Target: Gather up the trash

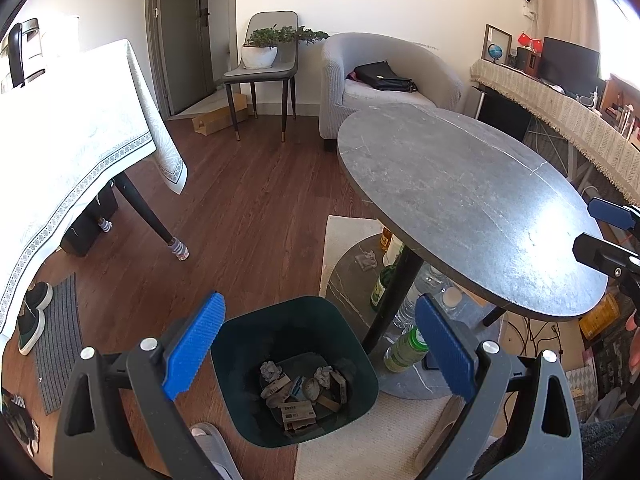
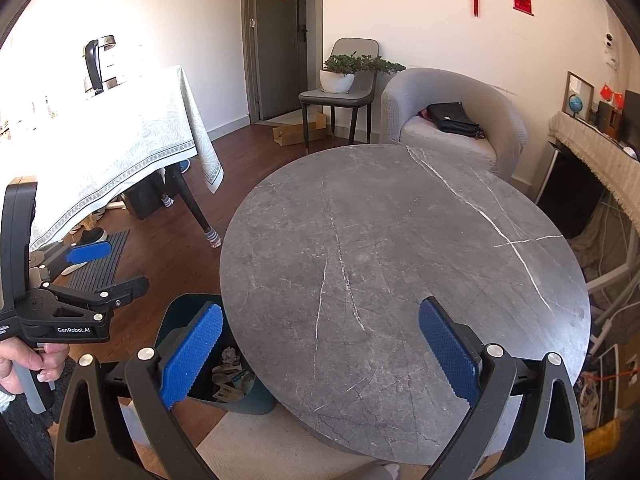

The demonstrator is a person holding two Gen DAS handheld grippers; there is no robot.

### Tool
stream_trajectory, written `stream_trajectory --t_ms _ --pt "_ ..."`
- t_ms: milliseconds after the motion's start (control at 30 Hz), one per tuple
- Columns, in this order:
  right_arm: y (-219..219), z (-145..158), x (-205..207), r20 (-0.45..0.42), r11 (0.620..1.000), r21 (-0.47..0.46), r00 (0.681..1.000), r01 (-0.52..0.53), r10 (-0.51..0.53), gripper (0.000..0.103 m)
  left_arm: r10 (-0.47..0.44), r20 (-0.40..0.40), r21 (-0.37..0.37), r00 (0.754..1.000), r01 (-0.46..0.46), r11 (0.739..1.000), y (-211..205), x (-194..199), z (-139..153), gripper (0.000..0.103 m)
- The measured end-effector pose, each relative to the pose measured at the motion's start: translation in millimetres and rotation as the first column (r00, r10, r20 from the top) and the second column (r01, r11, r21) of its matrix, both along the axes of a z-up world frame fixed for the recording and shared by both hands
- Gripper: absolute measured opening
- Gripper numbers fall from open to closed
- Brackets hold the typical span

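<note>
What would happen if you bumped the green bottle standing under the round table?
The green bottle stands upright, tall and narrow, so it would probably tip easily. It looks like glass, so likely hard, slippery and breakable. Being round, it would probably roll toward the other bottles beside it.

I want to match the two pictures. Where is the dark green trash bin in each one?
Left wrist view: the trash bin sits bottom center, between the open left claw pads.
Right wrist view: bottom left, rim partly behind a blue pad.
Shared landmark: the round gray table beside it.
</note>
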State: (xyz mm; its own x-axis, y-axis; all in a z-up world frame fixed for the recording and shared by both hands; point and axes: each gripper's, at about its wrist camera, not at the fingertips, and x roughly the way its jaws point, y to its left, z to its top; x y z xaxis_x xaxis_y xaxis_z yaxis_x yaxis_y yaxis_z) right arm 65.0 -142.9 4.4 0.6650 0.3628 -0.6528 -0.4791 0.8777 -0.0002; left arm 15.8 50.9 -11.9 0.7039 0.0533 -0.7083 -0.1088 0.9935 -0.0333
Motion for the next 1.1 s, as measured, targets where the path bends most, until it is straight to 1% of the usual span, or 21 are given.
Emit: stream_trajectory --t_ms 733,1100 --pt "1.3 0.7 1.1 -0.005 1.000 -0.001 1.000 -0.006 0.006 0.099 -0.007 0.007 -0.001 1.000 0.007 1.000 -1.8 0.7 5.8 0.098" --pt "0.7 0.8 1.3 -0.006 1.000 0.000 1.000 -0.007 0.007 0.099 -0.007 0.002 -0.004 1.000 0.007 1.000 -4.7 1.3 3.2 0.098"
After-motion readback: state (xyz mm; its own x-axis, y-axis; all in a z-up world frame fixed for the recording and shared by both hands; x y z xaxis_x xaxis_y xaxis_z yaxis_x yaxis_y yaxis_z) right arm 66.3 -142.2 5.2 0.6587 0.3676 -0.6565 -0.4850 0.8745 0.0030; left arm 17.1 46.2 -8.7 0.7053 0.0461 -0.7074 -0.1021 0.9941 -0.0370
